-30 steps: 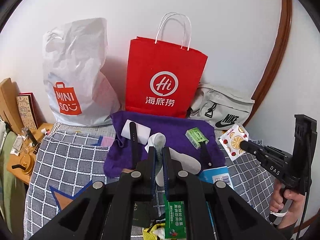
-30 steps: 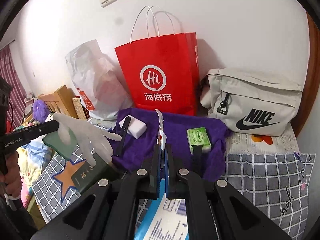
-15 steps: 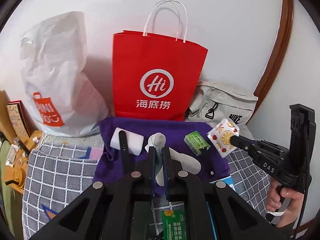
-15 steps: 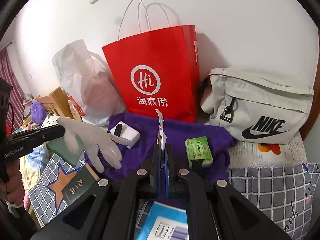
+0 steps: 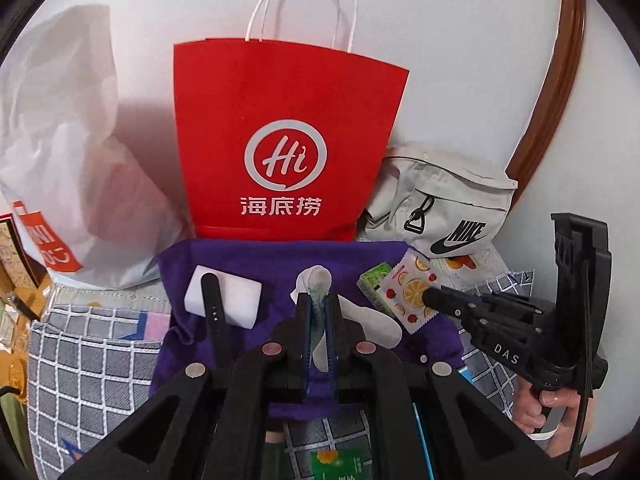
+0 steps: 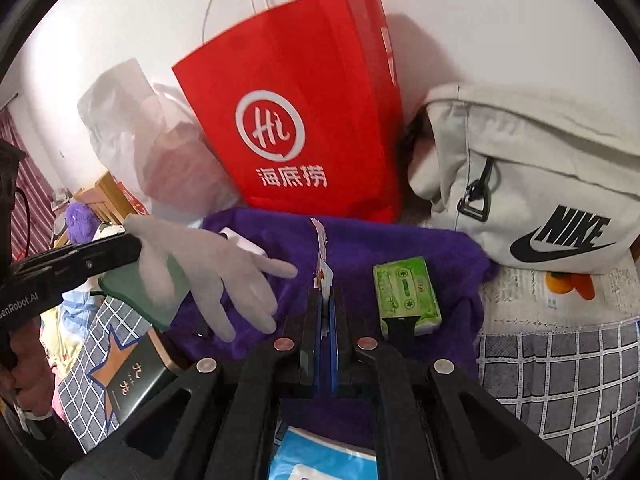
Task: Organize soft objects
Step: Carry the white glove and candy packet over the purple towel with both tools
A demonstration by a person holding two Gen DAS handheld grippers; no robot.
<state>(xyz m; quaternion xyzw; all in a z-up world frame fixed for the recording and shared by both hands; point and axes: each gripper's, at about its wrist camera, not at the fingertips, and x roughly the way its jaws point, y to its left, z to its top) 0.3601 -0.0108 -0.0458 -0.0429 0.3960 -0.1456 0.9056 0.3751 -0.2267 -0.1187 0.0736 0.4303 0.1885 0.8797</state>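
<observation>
My left gripper is shut on a white glove, whose fingers hang over the purple towel. The right wrist view shows the same glove dangling from the left gripper above the towel's left part. My right gripper is shut on a fruit-patterned sachet, seen edge-on. From the left wrist view the sachet faces me at the right gripper's tip, covering part of a green tissue pack.
Against the wall stand a red paper bag, a white plastic bag and a grey Nike bag. On the towel lie a white box with a black strap and the green pack. A checked blanket lies below.
Both grippers have moved forward and down toward the purple towel and bags, each keeping its hold. In the left wrist view the sachet has shifted left, over the green pack.
</observation>
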